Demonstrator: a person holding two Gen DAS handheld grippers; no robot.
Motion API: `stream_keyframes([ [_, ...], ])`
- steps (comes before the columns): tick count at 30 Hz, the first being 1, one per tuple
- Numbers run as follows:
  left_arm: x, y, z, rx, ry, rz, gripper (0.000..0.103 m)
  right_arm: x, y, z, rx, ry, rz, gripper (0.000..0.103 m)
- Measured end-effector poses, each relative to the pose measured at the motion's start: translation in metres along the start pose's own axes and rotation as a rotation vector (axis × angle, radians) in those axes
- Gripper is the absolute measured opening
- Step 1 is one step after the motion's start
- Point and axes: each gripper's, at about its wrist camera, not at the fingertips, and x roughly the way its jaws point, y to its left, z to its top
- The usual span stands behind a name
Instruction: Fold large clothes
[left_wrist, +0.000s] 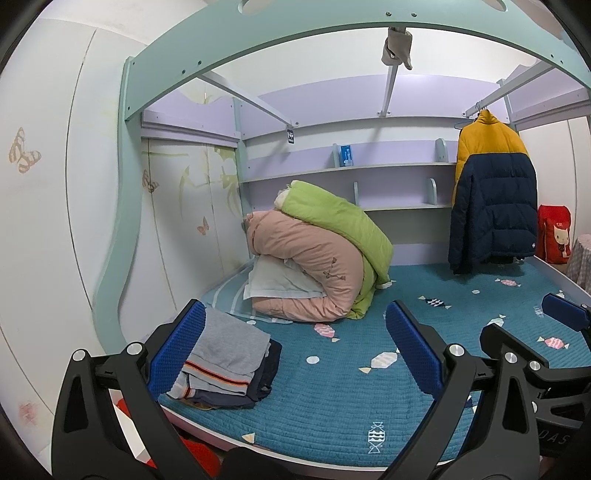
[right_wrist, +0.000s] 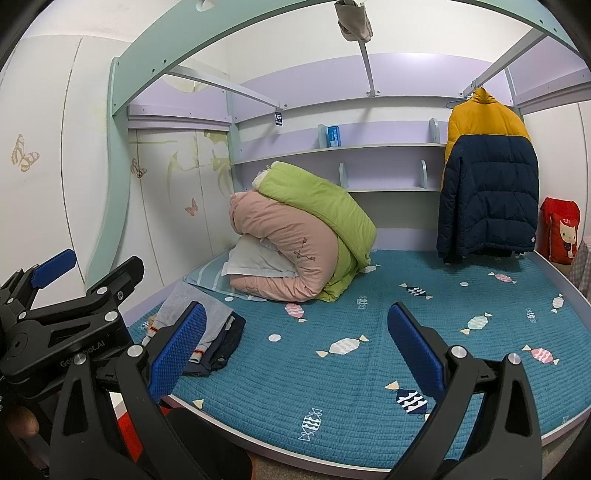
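Observation:
A yellow and navy puffer jacket (left_wrist: 493, 192) hangs on a hanger from the rail at the back right of the bed; it also shows in the right wrist view (right_wrist: 487, 177). A stack of folded clothes (left_wrist: 229, 365) with a grey piece on top lies at the bed's front left corner, also seen in the right wrist view (right_wrist: 207, 332). My left gripper (left_wrist: 295, 354) is open and empty above the front of the bed, just right of the stack. My right gripper (right_wrist: 299, 350) is open and empty beside it, over the bed's front edge.
The bed has a teal candy-print cover (left_wrist: 369, 398). Rolled pink and green quilts (left_wrist: 317, 258) and a pillow sit at the back left. Shelves (left_wrist: 351, 170) line the back wall. A red bag (left_wrist: 554, 236) stands at far right. A bunk frame (left_wrist: 295, 40) arches overhead.

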Motion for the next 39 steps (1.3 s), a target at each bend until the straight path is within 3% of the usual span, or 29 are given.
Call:
stream_keyframes([
  [39,-0.0058,-0.0038,-0.0019,-0.008,0.003,0.018,0.098,0.0004,-0.0087,0.0020,-0.009,0.013,0.016,0.095],
])
